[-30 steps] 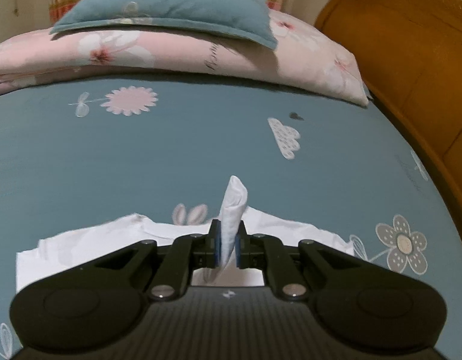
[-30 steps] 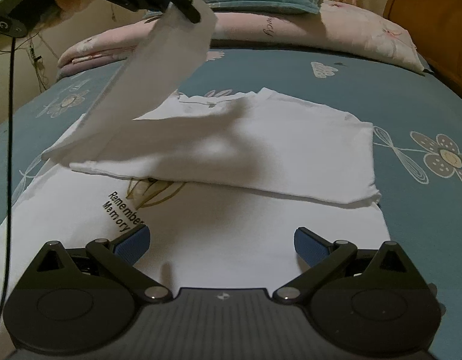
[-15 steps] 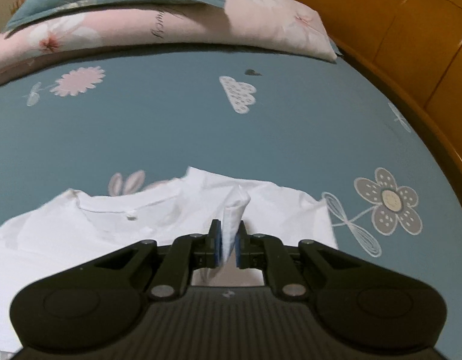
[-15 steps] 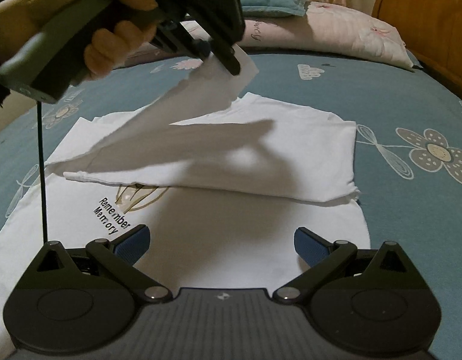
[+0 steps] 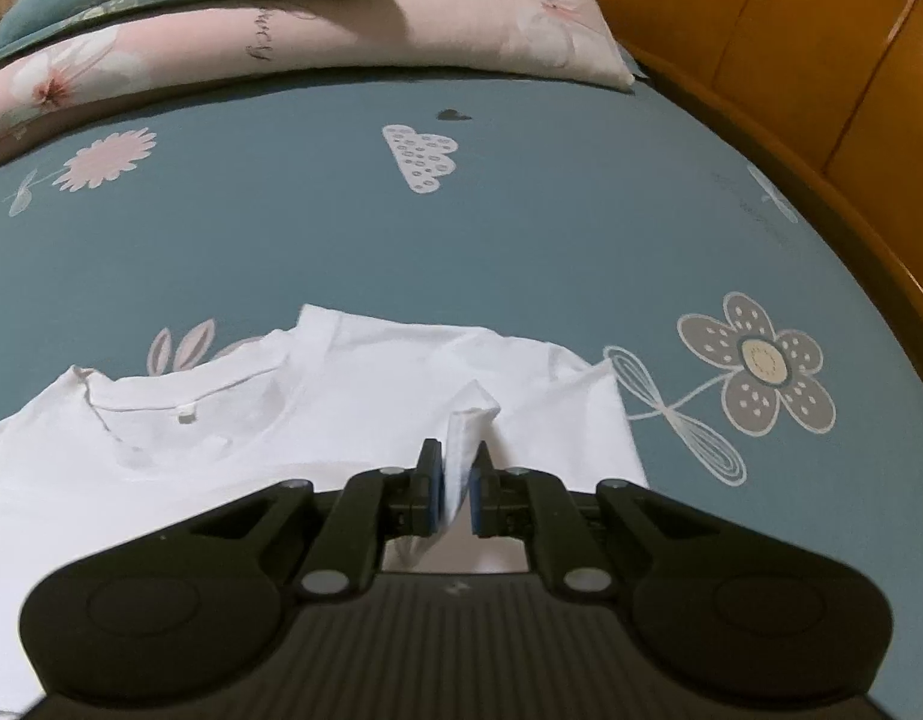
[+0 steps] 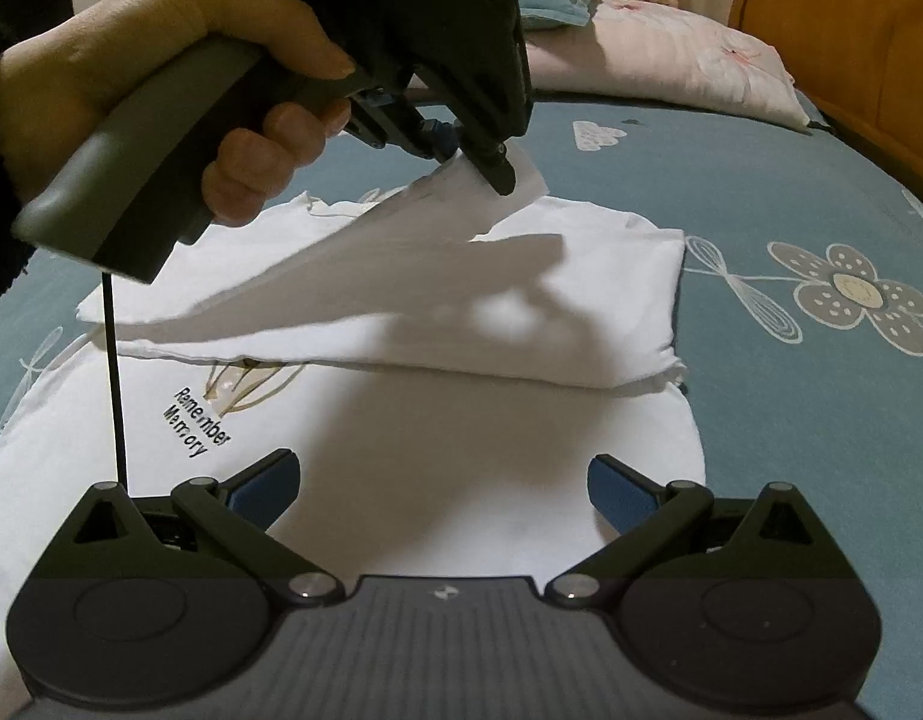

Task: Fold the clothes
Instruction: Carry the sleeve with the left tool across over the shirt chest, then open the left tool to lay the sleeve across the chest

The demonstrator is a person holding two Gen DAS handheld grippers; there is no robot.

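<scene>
The left gripper (image 6: pixel 491 165) is pinching a corner of the white T-shirt (image 6: pixel 521 420) — lifting it above the bedsheet (image 6: pixel 791 420) — while the right gripper (image 6: pixel 443 489) is hovering, jaws apart.

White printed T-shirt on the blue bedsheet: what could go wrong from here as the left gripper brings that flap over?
The left gripper pinches only a small corner of the white printed T-shirt, so it may slip free. The lifted flap sags unevenly and may land creased. The right gripper, jaws open, pins nothing, so the layers below may drag.
</scene>
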